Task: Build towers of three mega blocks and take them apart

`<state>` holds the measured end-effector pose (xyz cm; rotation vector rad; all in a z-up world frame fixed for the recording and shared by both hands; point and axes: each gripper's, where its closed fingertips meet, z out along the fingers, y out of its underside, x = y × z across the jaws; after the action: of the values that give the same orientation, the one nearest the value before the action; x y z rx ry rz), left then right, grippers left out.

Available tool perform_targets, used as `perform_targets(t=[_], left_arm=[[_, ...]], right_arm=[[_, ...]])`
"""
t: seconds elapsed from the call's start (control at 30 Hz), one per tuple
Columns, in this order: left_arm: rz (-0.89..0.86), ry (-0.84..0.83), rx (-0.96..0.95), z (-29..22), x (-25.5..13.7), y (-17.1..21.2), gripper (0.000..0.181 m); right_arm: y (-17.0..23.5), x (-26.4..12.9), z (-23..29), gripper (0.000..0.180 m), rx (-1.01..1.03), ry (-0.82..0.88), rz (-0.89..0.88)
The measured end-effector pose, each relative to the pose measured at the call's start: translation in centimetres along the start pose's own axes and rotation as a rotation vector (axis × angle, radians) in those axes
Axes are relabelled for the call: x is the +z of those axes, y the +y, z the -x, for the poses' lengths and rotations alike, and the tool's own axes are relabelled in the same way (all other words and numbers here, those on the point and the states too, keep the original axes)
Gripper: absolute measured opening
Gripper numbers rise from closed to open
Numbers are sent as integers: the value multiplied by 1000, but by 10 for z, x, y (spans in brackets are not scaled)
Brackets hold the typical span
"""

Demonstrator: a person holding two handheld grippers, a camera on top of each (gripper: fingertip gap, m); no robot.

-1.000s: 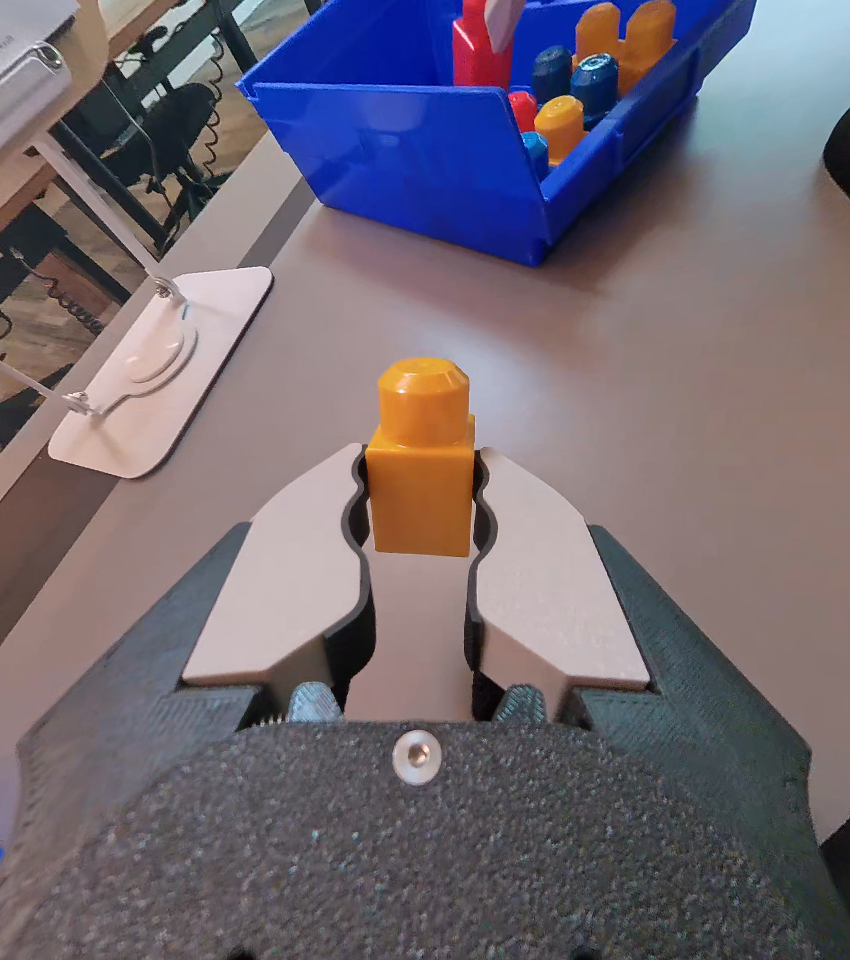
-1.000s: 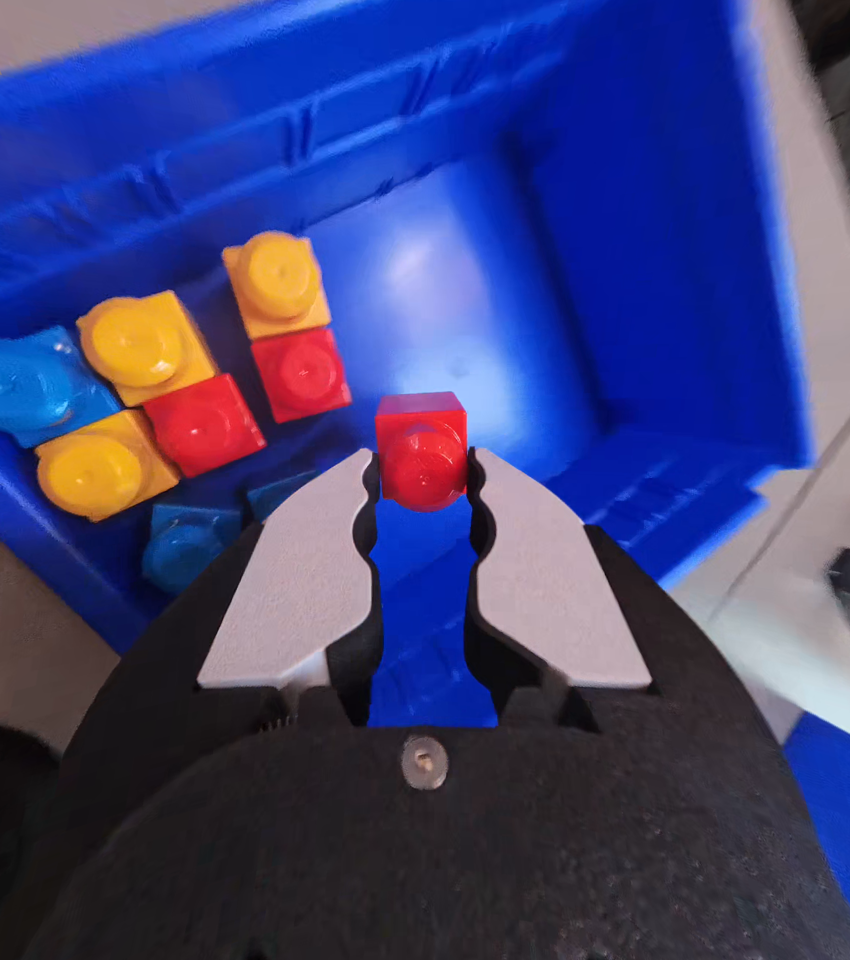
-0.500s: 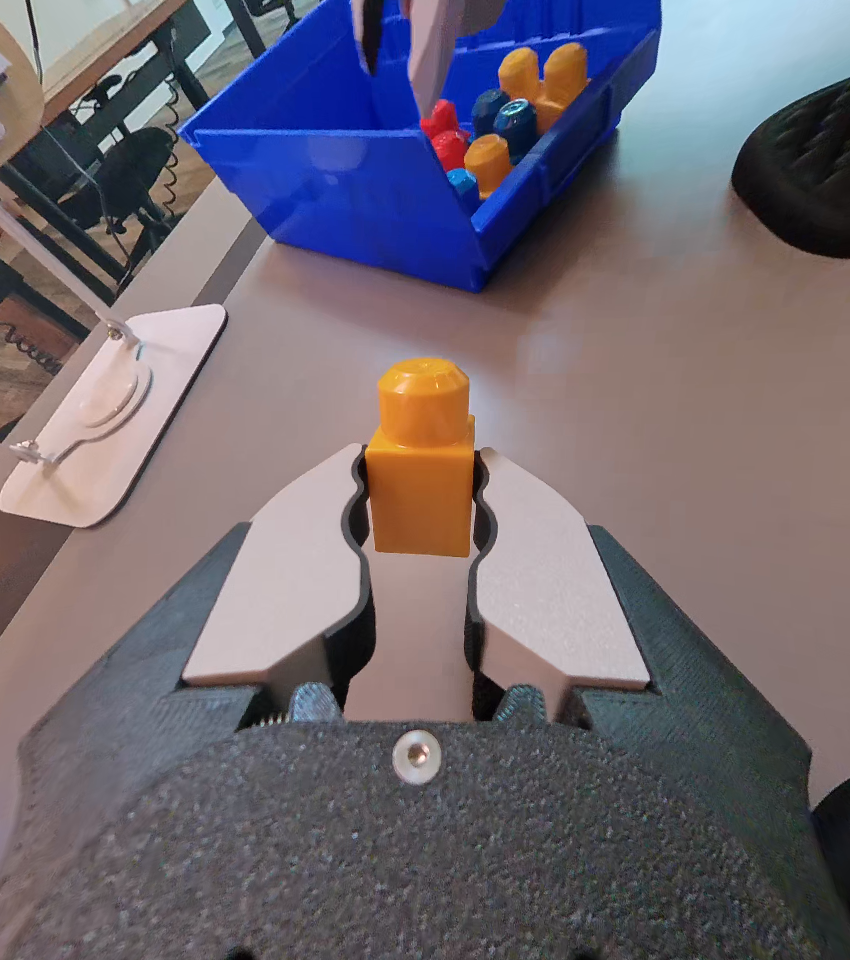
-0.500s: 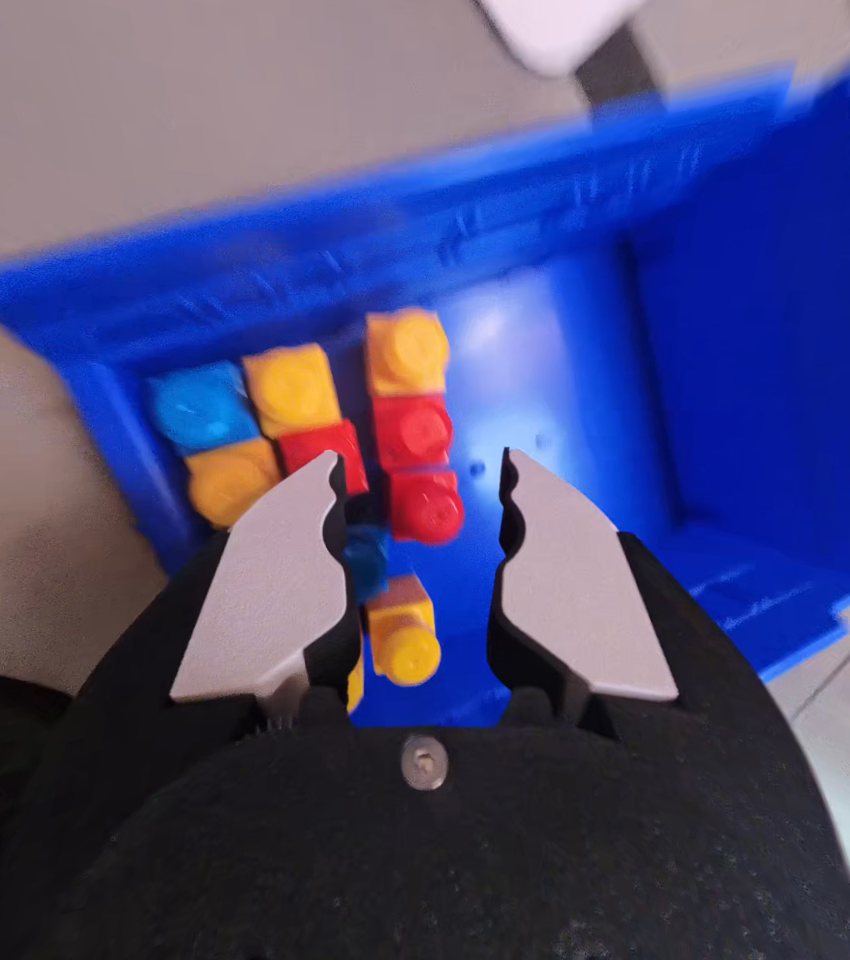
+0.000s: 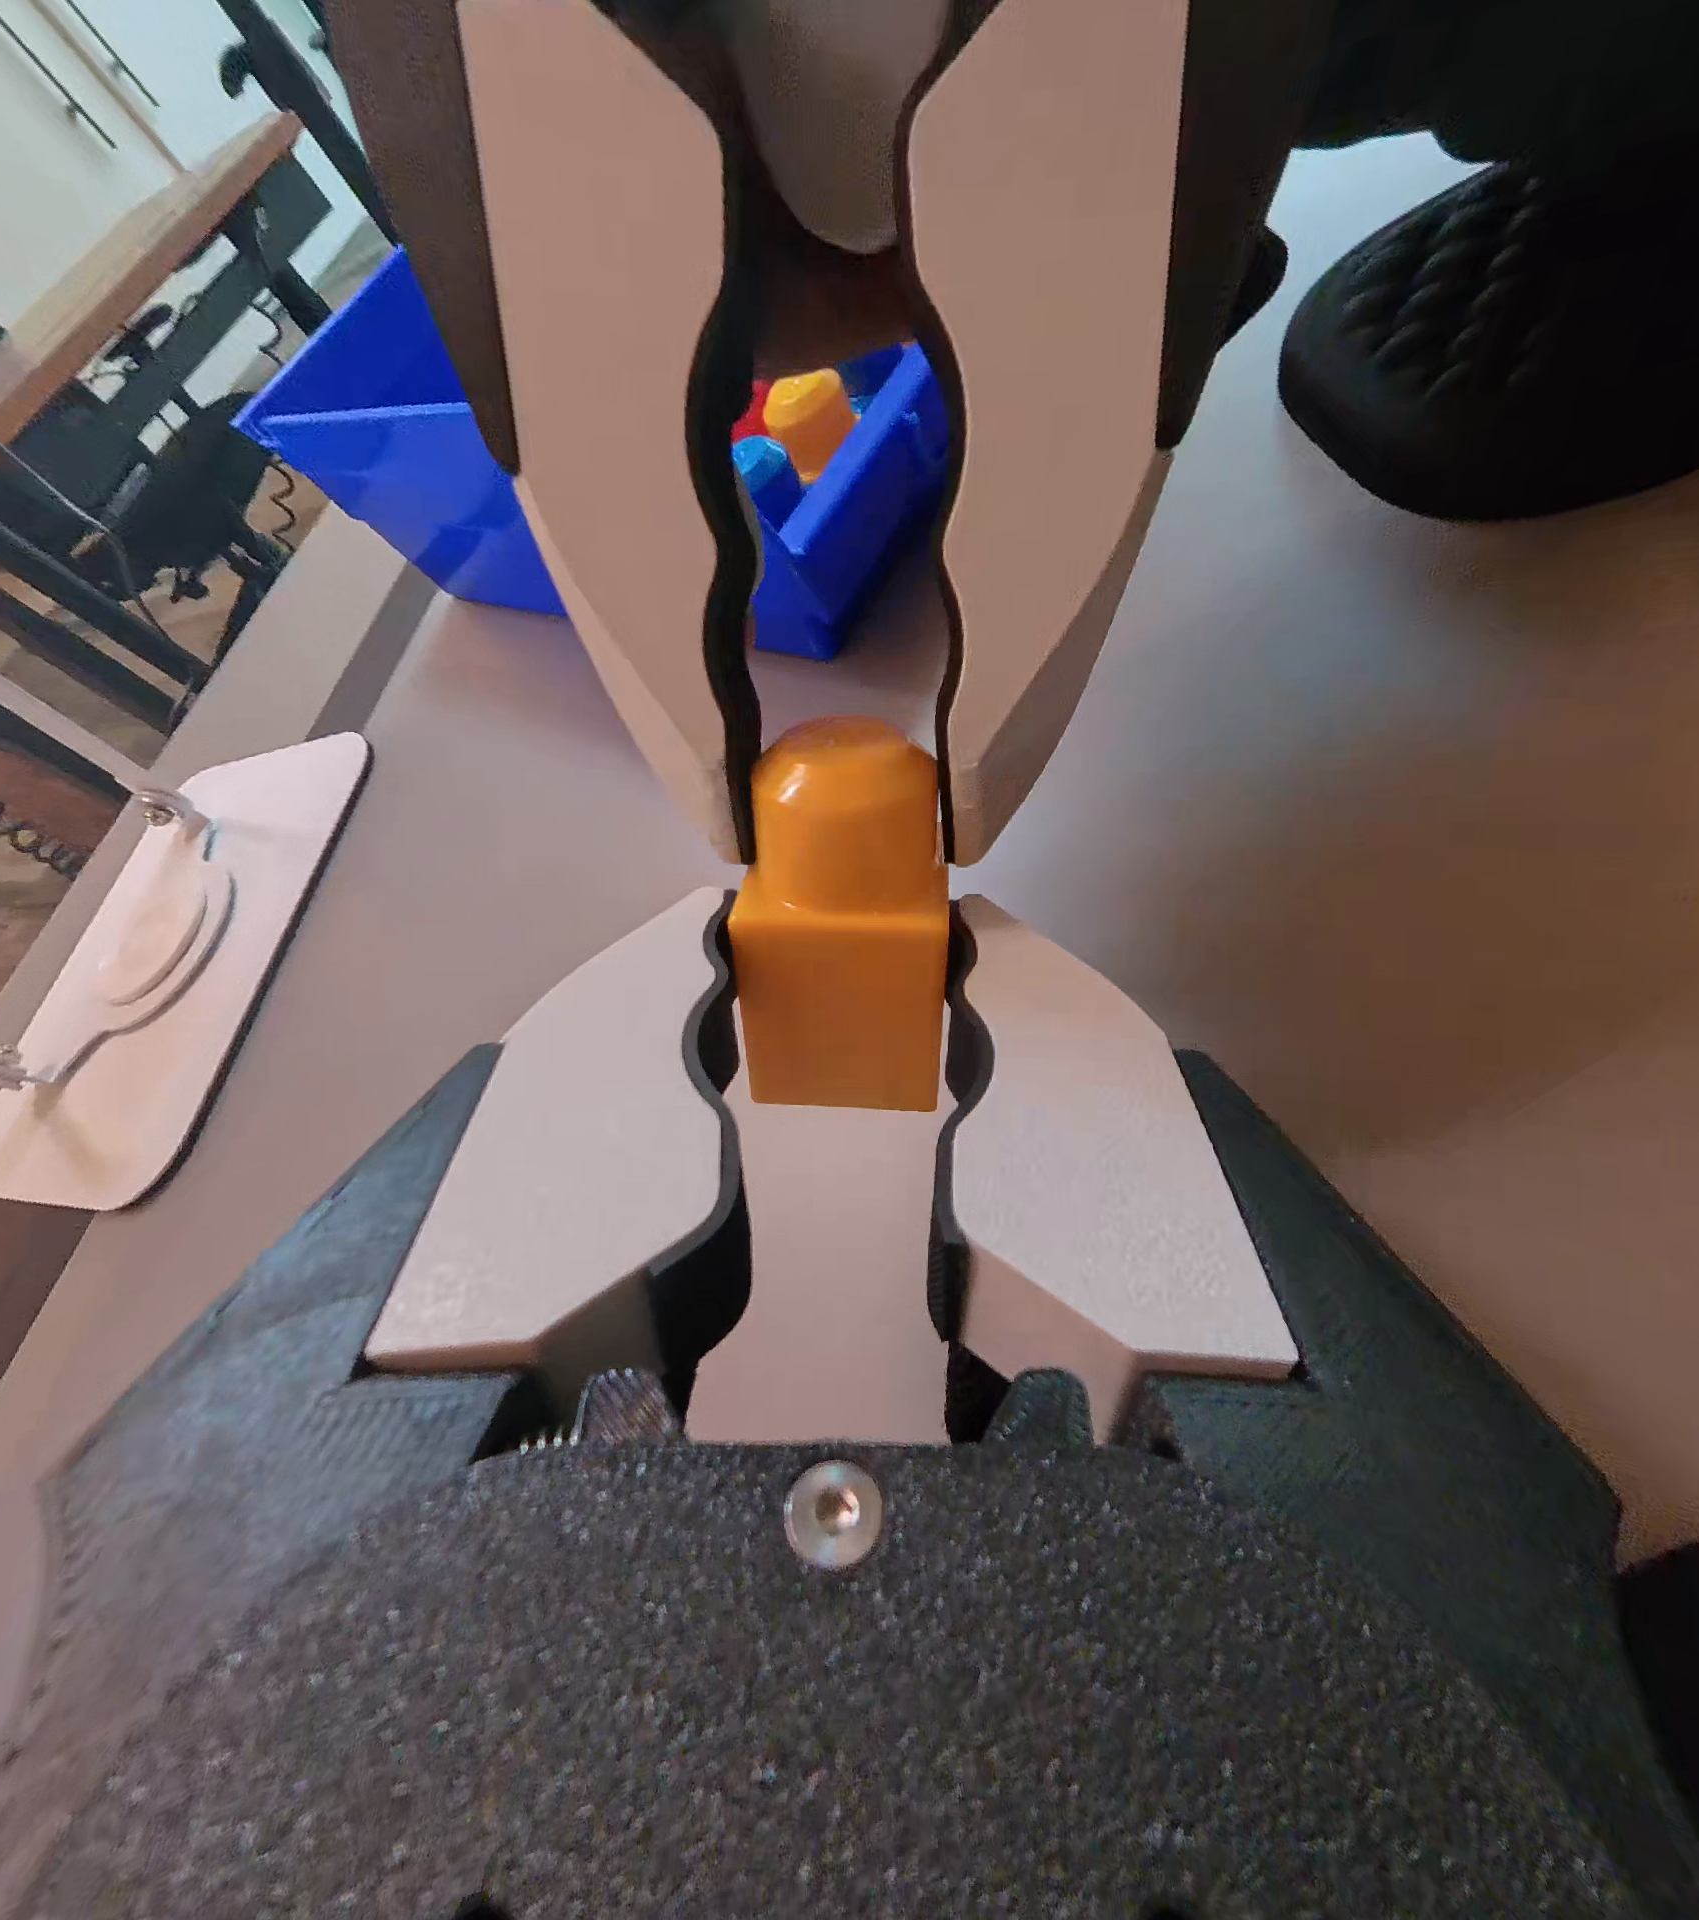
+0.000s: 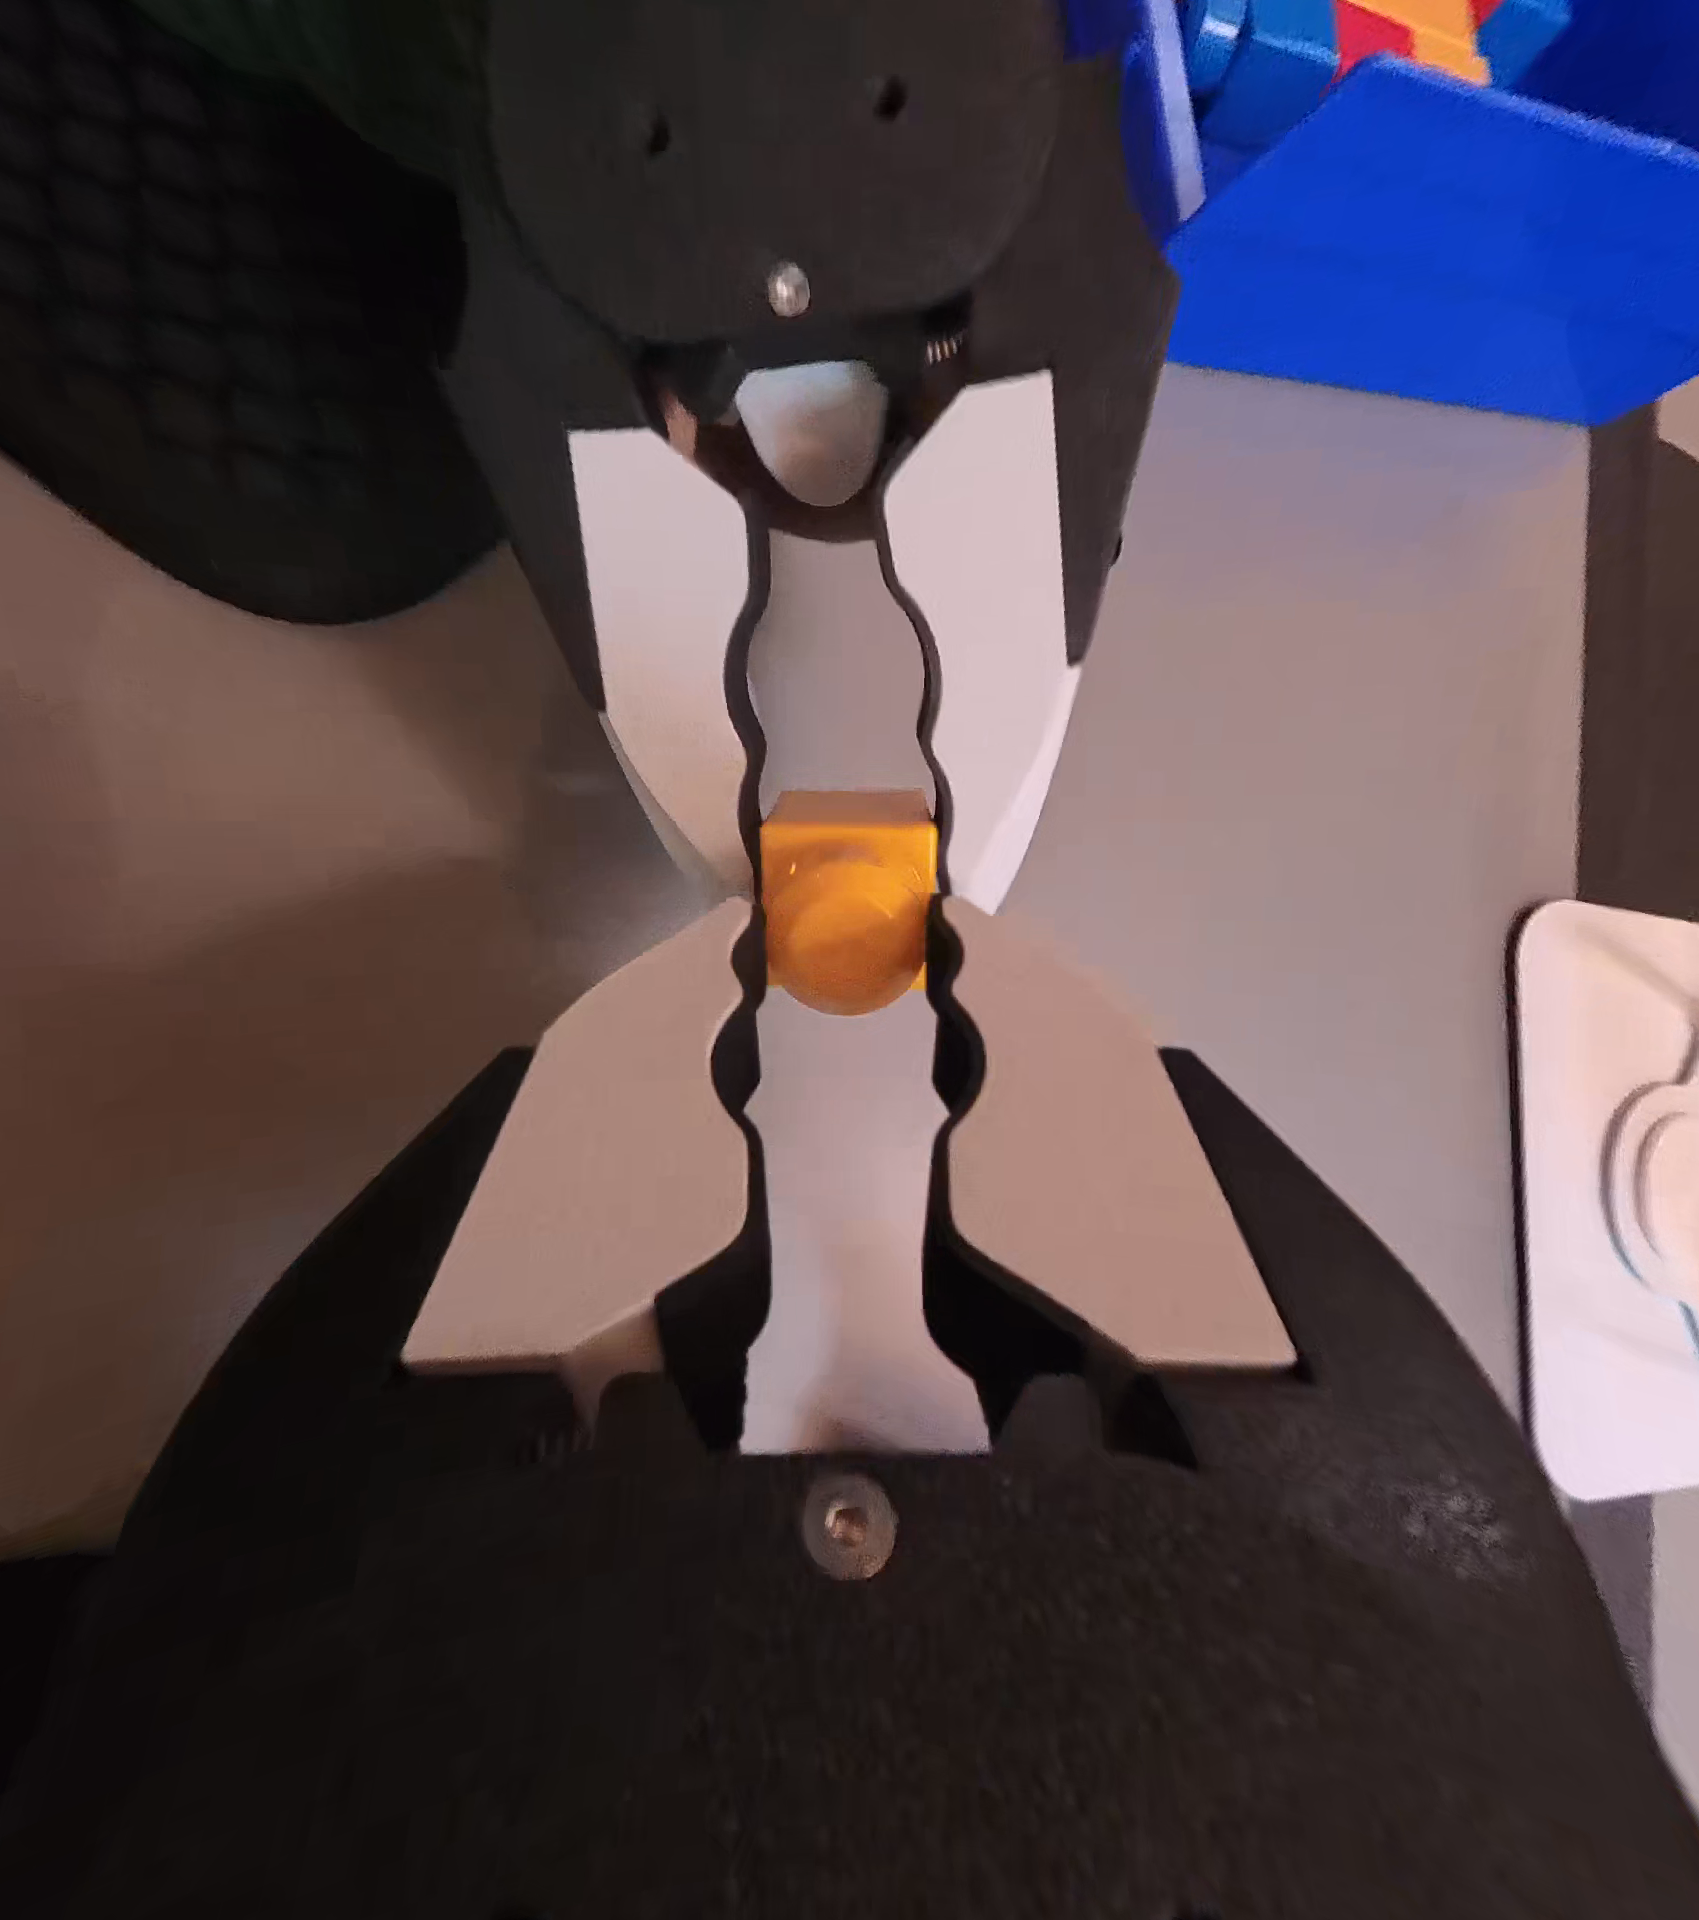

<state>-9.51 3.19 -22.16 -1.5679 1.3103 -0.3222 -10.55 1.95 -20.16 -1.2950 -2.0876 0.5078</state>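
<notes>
An orange mega block (image 5: pixel 840 1008) stands upright on the grey table (image 5: pixel 1344 831). My left gripper (image 5: pixel 840 925) is shut on its square body, one pad on each side. My right gripper (image 5: pixel 845 847) comes in from the far side above, and its pads press on the block's round stud. In the right wrist view, the same orange block (image 6: pixel 845 914) sits between my right gripper's (image 6: pixel 840 920) fingertips, stud toward the camera. The left gripper (image 6: pixel 845 873) clamps it from the opposite side.
A blue bin (image 5: pixel 388 468) with several red, blue and orange blocks stands at the back; it also shows in the right wrist view (image 6: pixel 1447 260). A white flat stand base (image 5: pixel 149 987) lies by the table's left edge. A black textured pad (image 5: pixel 1551 343) lies at the right. Both grippers' tips are close together, under 4 cm apart.
My right gripper held a red block over the bin, opened and left it there, then moved to the orange block and closed on its stud. My left gripper kept its hold.
</notes>
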Motion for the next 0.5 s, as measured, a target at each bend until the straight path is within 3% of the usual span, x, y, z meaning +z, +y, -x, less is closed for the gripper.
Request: perform_targets(t=[0.07,0.13,0.23,0.3,0.4,0.43,0.5], left_arm=[[-17,-29,-7,5,-1,-2,38],[17,-97,-37,21,-3,5,54],[2,-159,-117,39,-9,10,38],[-11,-195,-132,46,-13,9,21],[-34,-249,-149,55,-18,6,0],[-43,-264,-155,58,-20,5,0],[-48,-288,-166,62,-22,4,0]], right_arm=[[-2,-6,-4,29,10,8,-21],[-4,-26,-21,29,61,76,-67],[8,-79,-82,29,137,416,-106],[38,-130,-125,29,225,715,-49],[110,-200,-159,30,363,1052,209],[132,-219,-164,30,405,1136,283],[177,-229,-160,30,542,1124,402]])
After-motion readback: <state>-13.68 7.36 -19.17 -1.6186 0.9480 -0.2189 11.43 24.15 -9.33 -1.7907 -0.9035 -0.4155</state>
